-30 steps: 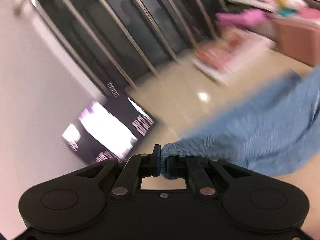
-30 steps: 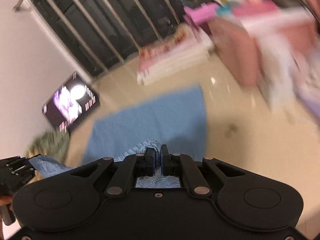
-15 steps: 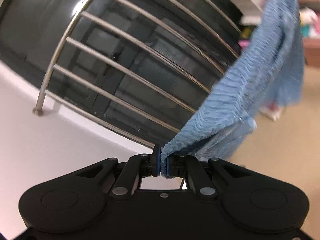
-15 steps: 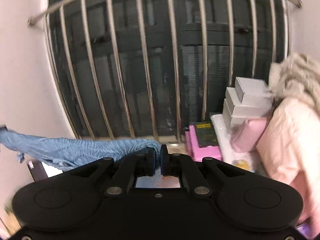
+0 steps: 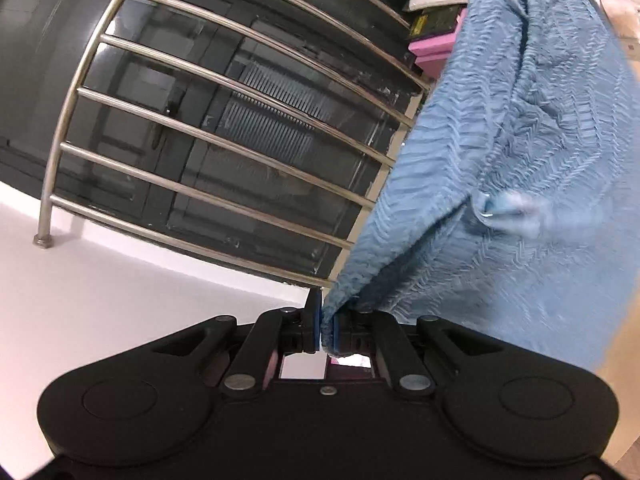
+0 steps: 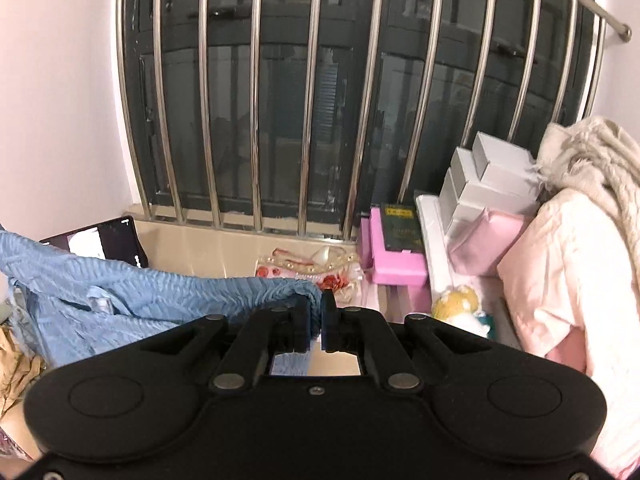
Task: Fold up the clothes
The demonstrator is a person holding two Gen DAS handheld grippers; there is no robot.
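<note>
**Desk:** What have you got in each hand?

**Me:** My left gripper (image 5: 327, 330) is clenched on a corner of the blue garment (image 5: 500, 184), and my right gripper (image 6: 316, 322) pinches another edge of the same cloth (image 6: 152, 292). Both sets of jaws are closed tight on fabric, with the cloth bunched between the pads.

**Desk:** Where does the garment sit?

**Me:** It hangs in the air between the two grippers, stretched across from one to the other, with the rest draped down below. From the right wrist it runs off to the left; from the left wrist it rises to the right. Both cameras face the barred window (image 6: 340, 92) on the far side. A pink box (image 6: 396, 264) and a pale pink jacket (image 6: 568, 280) lie to the right.

**Desk:** Which step is that?

**Me:** I judge it as the spread-out hold, the cloth lifted by two points. Whether that opens it for a fold or carries a fold across, I can't settle from here.

**Desk:** And next?

**Me:** Either way I'd keep both grips firm and the top edge level, since the loose, crinkled weave will sag and twist.
</note>
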